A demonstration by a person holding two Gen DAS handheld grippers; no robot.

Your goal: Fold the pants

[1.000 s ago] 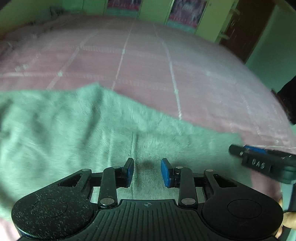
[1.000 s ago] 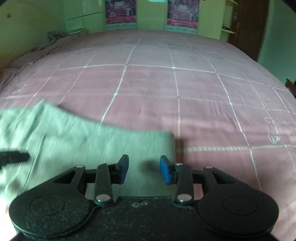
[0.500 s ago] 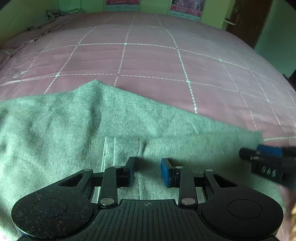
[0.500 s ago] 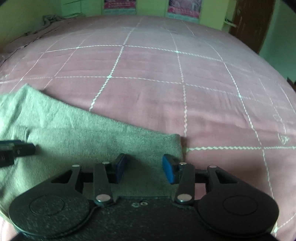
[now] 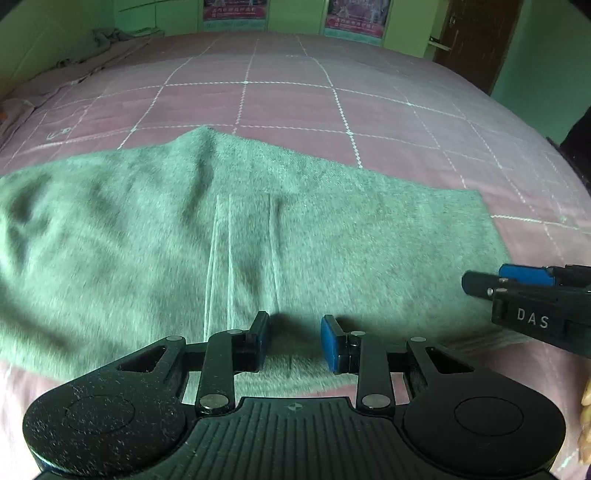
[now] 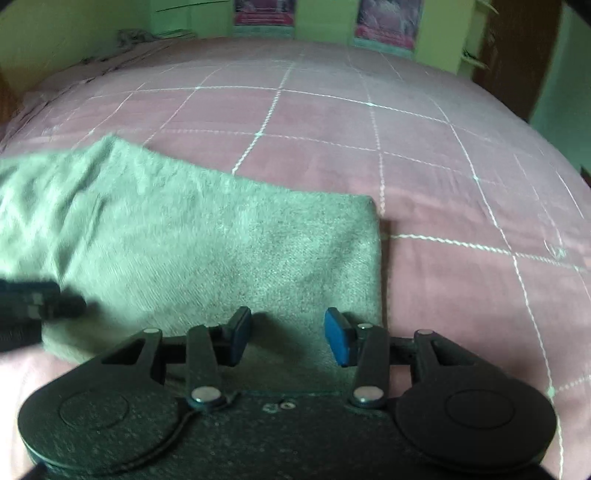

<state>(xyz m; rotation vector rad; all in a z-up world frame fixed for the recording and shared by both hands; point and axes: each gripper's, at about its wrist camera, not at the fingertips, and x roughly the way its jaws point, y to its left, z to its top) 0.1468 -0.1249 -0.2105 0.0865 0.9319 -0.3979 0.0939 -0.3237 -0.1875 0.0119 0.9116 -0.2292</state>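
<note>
Green pants (image 5: 332, 240) lie flat across a pink checked bedspread (image 5: 369, 110), with a stitched seam panel near their middle. My left gripper (image 5: 295, 332) hovers over the pants' near edge, open, with only fabric showing below the gap. The right gripper (image 5: 491, 280) comes in from the right beside the pants' right end. In the right wrist view the pants (image 6: 221, 251) end in a straight edge. There the right gripper (image 6: 288, 328) stands open above the near right corner with nothing pinched. The left gripper (image 6: 55, 299) shows blurred at the left.
The bedspread (image 6: 443, 166) stretches far beyond and to the right of the pants. Crumpled cloth (image 5: 107, 37) lies at the far left corner. Posters (image 5: 354, 14) hang on the green wall and a dark door (image 5: 476, 40) stands at the right. Fingers (image 5: 585, 424) show at the edge.
Both views have shifted, so more of the pants shows ahead of each gripper. The right gripper's jaws stand a little wider than a second ago. The left jaws look unchanged.
</note>
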